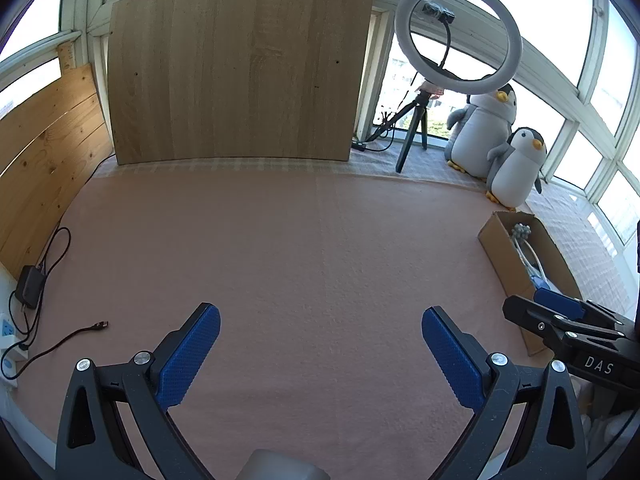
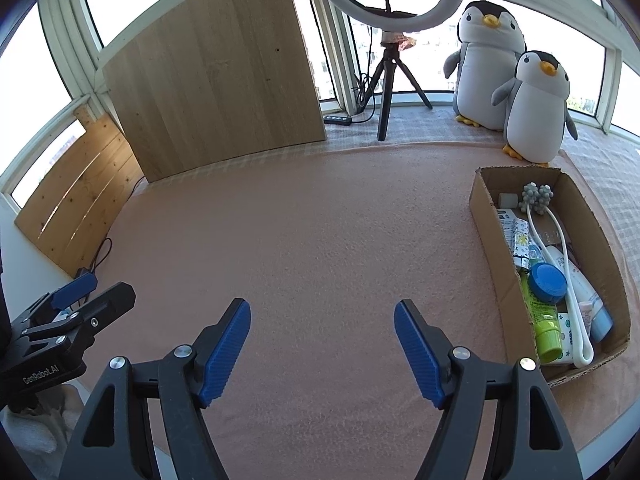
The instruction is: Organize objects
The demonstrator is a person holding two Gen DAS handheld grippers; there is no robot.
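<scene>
Pink cloth [image 2: 304, 216] covers the bench, with windows running around its far and right sides. Two wooden boards lean against the windows: one large board [image 2: 216, 68] at the far edge and one knotty plank panel [image 2: 76, 208] along the left edge. One ring light [image 2: 448, 4] stands on a three-legged stand [image 2: 386, 80] at the far edge, and two plush penguins [image 2: 520, 80], a larger and a smaller, sit touching each other near the far right corner.

One cardboard box [image 2: 492, 272] lies along the right edge of the bench, just in front of the smaller penguin. It holds the task's things in a jumble: one white massager [image 2: 536, 200] with two grey knobbly heads, one round blue lid [image 2: 547, 282], one green tube [image 2: 546, 332], and several white tubes and packets I cannot count exactly.

At the left edge lie one black charger [image 1: 29, 288], one white power strip [image 1: 7, 336] and one loose black cable [image 1: 64, 340] whose plug end rests on the cloth.

Two grippers hang over the near edge. The left gripper [image 1: 320, 352] has its jaws wide apart with nothing between them, only bare cloth below. The right gripper [image 2: 322, 348] is likewise spread wide and empty, beside the box's near left corner. Each shows at the margin of the other's view.
</scene>
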